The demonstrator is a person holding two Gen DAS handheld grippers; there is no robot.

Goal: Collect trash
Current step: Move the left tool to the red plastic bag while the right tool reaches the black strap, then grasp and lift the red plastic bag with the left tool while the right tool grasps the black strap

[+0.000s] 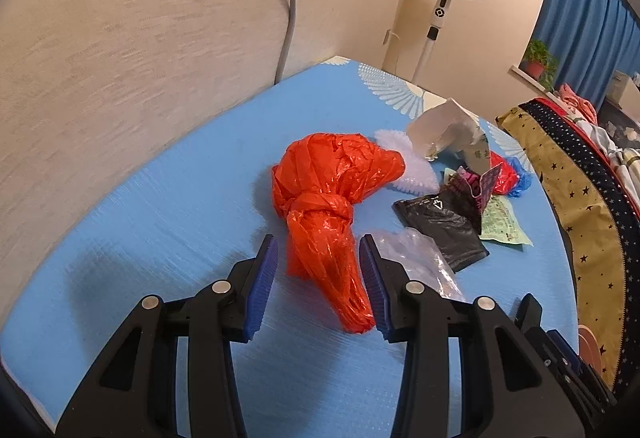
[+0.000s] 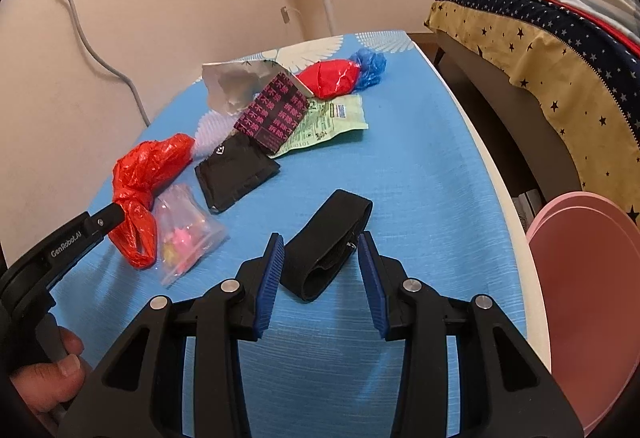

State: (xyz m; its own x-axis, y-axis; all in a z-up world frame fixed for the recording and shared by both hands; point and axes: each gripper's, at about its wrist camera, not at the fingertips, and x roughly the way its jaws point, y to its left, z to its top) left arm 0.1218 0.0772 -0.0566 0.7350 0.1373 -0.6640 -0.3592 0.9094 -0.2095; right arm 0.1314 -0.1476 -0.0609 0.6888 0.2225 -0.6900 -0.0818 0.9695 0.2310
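Left gripper [image 1: 319, 280] is filling the bottom of the left wrist view, jaws standing apart on either side of the tail of an orange knotted bag [image 1: 324, 194]; the pads are not pressing on it (released, nothing grasped). Orange knotted bag is lying mid-frame on the blue table cover [image 1: 160, 222], its knot just above the fingertips. Clear plastic bag [image 1: 416, 258] is sitting just right of the right finger, touching a black pouch [image 1: 444, 226]. Further right, a green wrapper [image 1: 502, 222], a crumpled white bag [image 1: 444, 130] and a small red bag [image 1: 505, 174] are crowding the upper right of the pile.

Right gripper [image 2: 321, 280] is occupying the bottom of the right wrist view, jaws parted around the near end of a black strap [image 2: 324, 242] (pads not touching it as far as visible, so released too). Black strap is lying at centre frame on the cover, apart from the pile. Pink round object [image 2: 592, 278] is sitting at the right edge, off the table. Person's hand [image 2: 48, 382] is gripping the left gripper's handle at lower left.
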